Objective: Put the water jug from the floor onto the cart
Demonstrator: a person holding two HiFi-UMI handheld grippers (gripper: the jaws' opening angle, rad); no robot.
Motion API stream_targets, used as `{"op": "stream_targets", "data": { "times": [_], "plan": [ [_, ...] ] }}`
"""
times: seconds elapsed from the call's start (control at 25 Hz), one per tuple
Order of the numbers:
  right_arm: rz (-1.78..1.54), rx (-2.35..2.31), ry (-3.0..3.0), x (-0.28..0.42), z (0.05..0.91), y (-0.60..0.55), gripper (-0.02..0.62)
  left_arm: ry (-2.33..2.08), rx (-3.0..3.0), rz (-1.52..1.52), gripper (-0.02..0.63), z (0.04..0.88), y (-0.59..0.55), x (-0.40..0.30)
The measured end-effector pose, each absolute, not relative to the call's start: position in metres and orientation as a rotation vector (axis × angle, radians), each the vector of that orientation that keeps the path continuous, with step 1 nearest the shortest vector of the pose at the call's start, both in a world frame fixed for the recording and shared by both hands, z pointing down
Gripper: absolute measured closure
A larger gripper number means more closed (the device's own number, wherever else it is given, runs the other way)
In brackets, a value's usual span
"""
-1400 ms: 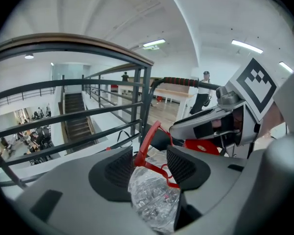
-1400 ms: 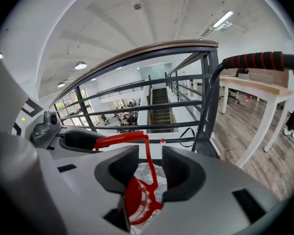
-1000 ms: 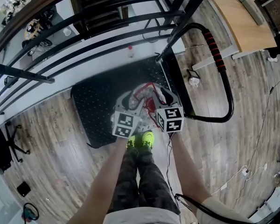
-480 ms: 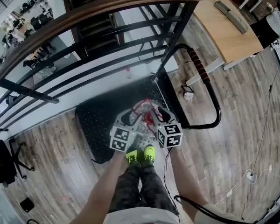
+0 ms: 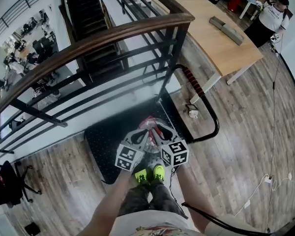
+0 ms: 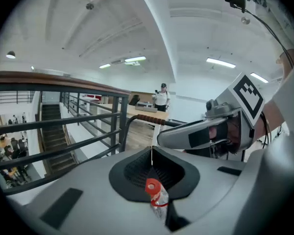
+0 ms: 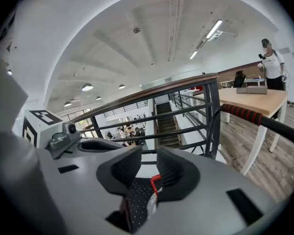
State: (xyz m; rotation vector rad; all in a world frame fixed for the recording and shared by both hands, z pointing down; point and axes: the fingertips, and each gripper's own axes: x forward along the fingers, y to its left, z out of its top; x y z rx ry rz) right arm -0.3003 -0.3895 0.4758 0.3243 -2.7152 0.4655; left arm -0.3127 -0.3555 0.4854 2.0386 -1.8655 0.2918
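The clear water jug (image 5: pixel 150 127) with red cap and handle stands on the black cart deck (image 5: pixel 105 136). Both grippers hover just above it, near its close side. My left gripper (image 5: pixel 142 134) (image 6: pixel 152 155) is shut, pads meeting on nothing; the jug's red cap (image 6: pixel 152 186) shows below the jaws. My right gripper (image 5: pixel 160 133) (image 7: pixel 148 168) is open: its jaws have just been closing, with a gap left and nothing between them. Under that gap I see the dotted deck and a bit of the red handle (image 7: pixel 156 182).
The cart's black push handle (image 5: pixel 209 112) with a red grip rises at the right. A dark railing (image 5: pixel 88 43) with a wooden top rail runs behind the cart, over a stairwell. A wooden table (image 5: pixel 211 33) and a person (image 5: pixel 273 16) are at the back right. Cables (image 5: pixel 265 181) lie on the floor.
Both grippers have lifted up off the jug, which stays on the cart deck. The head view has risen too, so more of the railing and table show.
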Motion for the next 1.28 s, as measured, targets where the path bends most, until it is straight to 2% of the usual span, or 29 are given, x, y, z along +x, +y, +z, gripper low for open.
{"op": "stream_targets", "data": {
  "times": [0.16, 0.6, 0.88, 1.28],
  "plan": [
    [0.479, 0.327, -2.766, -0.289, 0.441, -0.379, 0.520, -1.859, 2.063, 0.285, 0.591, 0.451, -0.349, -0.294],
    [0.434, 0.343, -2.850, -0.267, 0.378, -0.365, 0.543, -1.925, 2.089, 0.244, 0.591, 0.387, -0.343, -0.273],
    [0.417, 0.341, -2.840, -0.271, 0.375, -0.356, 0.566, -1.920, 2.079, 0.225, 0.591, 0.385, -0.335, -0.273],
    [0.444, 0.357, -2.838, -0.281, 0.377, -0.358, 0.566, -1.897, 2.080, 0.226, 0.591, 0.386, -0.337, -0.283]
  ]
}}
